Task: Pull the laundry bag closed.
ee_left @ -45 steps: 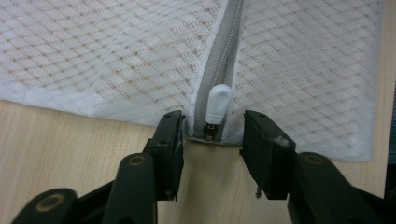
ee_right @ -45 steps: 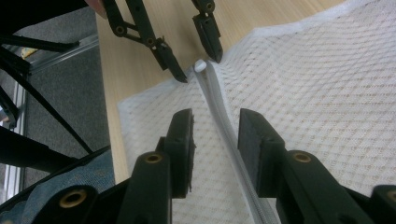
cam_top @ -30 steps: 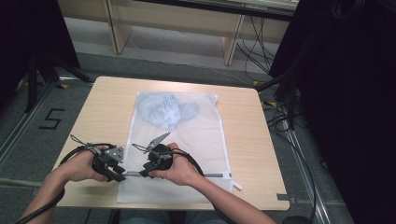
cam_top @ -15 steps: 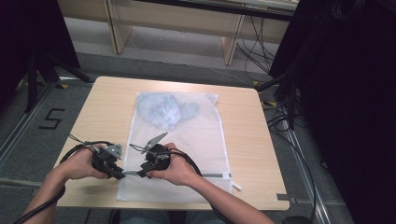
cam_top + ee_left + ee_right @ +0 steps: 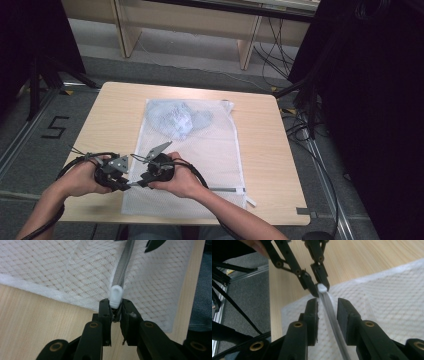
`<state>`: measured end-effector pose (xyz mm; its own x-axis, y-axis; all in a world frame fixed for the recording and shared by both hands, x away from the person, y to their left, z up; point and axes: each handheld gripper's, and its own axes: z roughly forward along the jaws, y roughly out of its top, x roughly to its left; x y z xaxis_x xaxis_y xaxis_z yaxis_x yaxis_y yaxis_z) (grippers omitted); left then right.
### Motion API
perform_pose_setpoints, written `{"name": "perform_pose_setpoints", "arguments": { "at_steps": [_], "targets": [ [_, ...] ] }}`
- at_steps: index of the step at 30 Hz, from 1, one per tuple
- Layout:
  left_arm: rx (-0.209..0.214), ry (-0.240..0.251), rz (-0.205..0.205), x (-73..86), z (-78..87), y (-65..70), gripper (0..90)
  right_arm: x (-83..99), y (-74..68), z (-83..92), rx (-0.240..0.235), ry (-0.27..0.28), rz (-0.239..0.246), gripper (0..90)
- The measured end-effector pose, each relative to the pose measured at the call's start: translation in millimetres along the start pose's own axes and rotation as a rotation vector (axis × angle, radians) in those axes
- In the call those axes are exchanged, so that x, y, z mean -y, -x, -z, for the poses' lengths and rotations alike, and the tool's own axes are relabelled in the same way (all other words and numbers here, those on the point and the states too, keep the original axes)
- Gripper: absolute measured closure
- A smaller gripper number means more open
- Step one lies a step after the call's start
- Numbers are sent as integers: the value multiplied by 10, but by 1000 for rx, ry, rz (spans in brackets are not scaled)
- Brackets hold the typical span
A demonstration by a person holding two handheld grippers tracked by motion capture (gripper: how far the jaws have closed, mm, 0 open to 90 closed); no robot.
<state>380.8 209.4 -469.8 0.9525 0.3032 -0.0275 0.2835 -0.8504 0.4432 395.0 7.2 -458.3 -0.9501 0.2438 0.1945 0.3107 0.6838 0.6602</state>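
Near the table's [image 5: 105, 107] front-left corner, the left gripper [image 5: 116, 308] had its jaws pinched on the white zipper pull [image 5: 116, 296] of the mesh laundry bag [image 5: 210, 150], which lay along the table's middle. The right gripper [image 5: 327, 307] faced it, jaws spread slightly, straddling the grey zipper [image 5: 333, 320] without touching

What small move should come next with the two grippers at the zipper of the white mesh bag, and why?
Probably shut the right gripper on the grey zipper strip. Its jaws stand open on either side of the strip, while the left gripper is clamped at the small white plastic zipper pull of the white mesh laundry bag.
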Motion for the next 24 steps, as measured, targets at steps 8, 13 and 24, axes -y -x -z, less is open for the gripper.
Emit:
{"name": "perform_pose_setpoints", "arguments": {
  "at_steps": [8, 13, 24],
  "targets": [
    [-1, 0, -13, -23, 37, 26, 791, -54, -38, -117, -15, 2, 25, 715],
    [1, 9, -7, -24, 43, 31, 792, -53, -49, -169, -19, 6, 28, 715],
    [8, 20, -12, -30, 58, 34, 792, -75, -61, -226, -19, 8, 30, 735]
  ]
}}
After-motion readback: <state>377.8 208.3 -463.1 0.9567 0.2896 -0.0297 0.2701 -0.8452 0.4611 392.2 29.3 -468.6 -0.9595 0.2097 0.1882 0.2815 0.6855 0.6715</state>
